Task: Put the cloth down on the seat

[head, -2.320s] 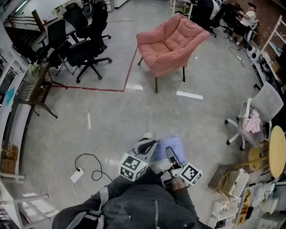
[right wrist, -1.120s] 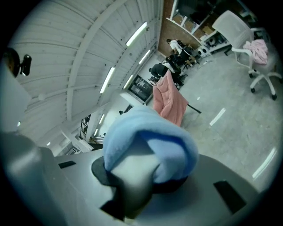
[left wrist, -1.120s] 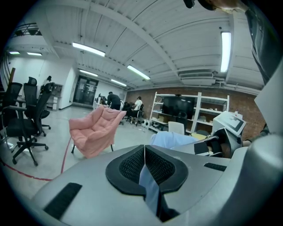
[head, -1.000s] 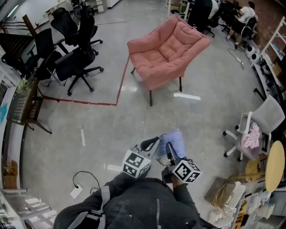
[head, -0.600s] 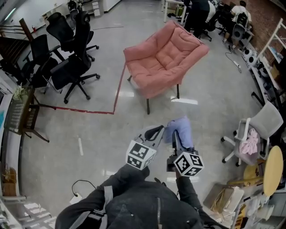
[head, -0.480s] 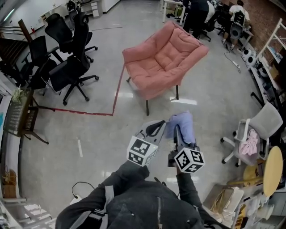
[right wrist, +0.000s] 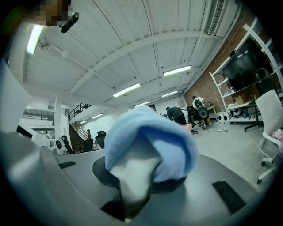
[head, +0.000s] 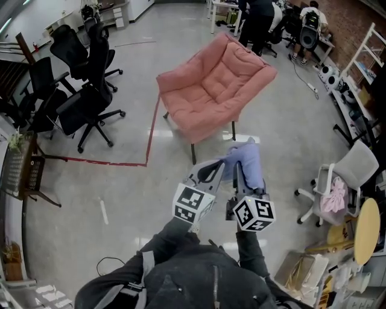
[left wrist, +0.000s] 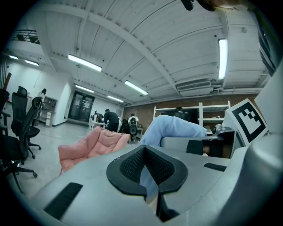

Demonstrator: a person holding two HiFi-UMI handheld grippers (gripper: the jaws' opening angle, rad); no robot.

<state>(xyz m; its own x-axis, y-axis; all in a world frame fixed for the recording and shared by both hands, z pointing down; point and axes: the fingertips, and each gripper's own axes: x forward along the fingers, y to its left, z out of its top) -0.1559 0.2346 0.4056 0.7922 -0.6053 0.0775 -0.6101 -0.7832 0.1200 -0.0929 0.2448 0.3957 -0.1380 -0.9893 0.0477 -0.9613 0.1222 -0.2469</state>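
Observation:
A light blue cloth [head: 248,162] hangs bunched between my two grippers, out in front of the person's body. My right gripper [head: 240,175] is shut on it; in the right gripper view the cloth [right wrist: 150,141] folds over the jaws and hides the tips of my right gripper [right wrist: 132,176]. My left gripper [head: 212,171] is shut on a thin edge of the cloth, seen as a pale blue strip between its pads [left wrist: 132,165]. The pink padded armchair [head: 211,84] stands just beyond the cloth, its seat bare. In the left gripper view the armchair [left wrist: 93,148] lies ahead to the left.
Black office chairs [head: 84,78] stand at the left, behind a red tape line [head: 108,162] on the floor. At the right stands a grey swivel chair [head: 353,169] with a pink cloth on it, by a round wooden table [head: 369,220]. People sit at desks [head: 259,15] behind the armchair.
The person has walked towards the armchair, which now stands closer. Both grippers have risen and moved forward together with the cloth between them.

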